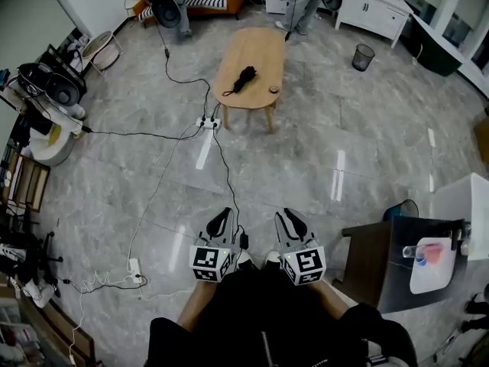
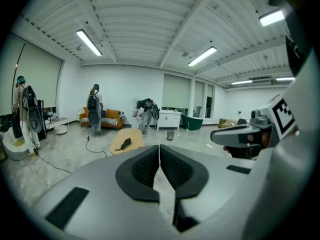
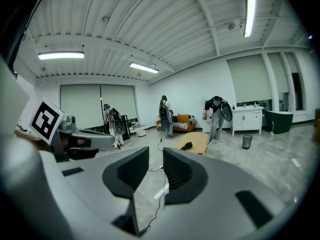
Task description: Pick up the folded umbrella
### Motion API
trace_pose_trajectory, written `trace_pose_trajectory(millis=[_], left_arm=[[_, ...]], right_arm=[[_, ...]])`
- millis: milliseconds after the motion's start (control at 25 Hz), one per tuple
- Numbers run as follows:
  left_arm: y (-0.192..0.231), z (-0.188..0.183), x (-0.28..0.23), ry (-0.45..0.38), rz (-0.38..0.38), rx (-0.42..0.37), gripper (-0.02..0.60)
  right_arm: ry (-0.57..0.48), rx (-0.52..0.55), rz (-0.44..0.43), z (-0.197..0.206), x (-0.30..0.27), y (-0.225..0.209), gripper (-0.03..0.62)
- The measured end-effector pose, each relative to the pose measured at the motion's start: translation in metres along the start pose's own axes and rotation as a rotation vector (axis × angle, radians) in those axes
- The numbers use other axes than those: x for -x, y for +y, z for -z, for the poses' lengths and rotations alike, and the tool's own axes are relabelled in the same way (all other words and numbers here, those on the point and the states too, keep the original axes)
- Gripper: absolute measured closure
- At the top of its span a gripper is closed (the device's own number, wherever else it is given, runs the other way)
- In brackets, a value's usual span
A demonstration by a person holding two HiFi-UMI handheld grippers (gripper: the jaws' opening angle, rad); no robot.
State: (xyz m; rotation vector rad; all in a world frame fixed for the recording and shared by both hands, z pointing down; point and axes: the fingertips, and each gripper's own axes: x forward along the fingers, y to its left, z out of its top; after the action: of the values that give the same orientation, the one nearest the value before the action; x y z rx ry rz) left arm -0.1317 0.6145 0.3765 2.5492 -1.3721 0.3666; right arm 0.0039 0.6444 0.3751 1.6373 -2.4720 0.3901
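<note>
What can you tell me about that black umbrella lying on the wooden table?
The folded umbrella is black, short and collapsed into a soft, fabric-like bundle. A thin loop, likely a wrist strap, trails from the end nearer the camera. It lies flat near the middle of the light wooden table; only the tabletop touches it. A small dark round thing sits apart from it.

The folded umbrella [image 1: 244,79] lies on the table [image 1: 256,46], a bin [image 1: 364,56] to its right.

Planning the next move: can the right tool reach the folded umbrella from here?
Probably not: the right tool is near the body, the folded umbrella lies on the table far across the floor.
</note>
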Motion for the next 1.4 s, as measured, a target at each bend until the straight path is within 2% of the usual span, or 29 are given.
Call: trace_pose_trajectory(millis=[120, 280, 400, 680, 960, 1160, 1400], left_arm=[[-0.001, -0.001, -0.006, 0.012, 0.044, -0.015, 0.565], [0.008, -0.014, -0.016, -0.03, 0.014, 0.005, 0.565], [0.0, -0.02, -0.026, -0.046, 0.017, 0.006, 0.565], [-0.02, -0.017, -0.027, -0.045, 0.012, -0.003, 0.565], [-0.021, -0.014, -0.031, -0.031, 0.011, 0.004, 0.565], [-0.017, -0.015, -0.047, -0.022, 0.039, 0.009, 0.565], [0.008, -0.023, -0.081, -0.022, 0.069, -0.006, 0.565]], right_arm=[[-0.019, -0.01, 0.003, -0.007, -0.002, -0.002, 0.514], [-0.025, 0.002, 0.0, -0.014, -0.01, -0.01, 0.514], [-0.043, -0.01, 0.009, -0.019, -0.013, -0.02, 0.514], [-0.051, -0.039, -0.004, -0.018, -0.005, -0.026, 0.514], [-0.041, -0.057, 0.002, -0.011, -0.001, -0.034, 0.511], [-0.025, -0.06, -0.001, -0.009, -0.017, -0.035, 0.508], [-0.014, -0.053, 0.008, -0.019, -0.059, -0.041, 0.505]])
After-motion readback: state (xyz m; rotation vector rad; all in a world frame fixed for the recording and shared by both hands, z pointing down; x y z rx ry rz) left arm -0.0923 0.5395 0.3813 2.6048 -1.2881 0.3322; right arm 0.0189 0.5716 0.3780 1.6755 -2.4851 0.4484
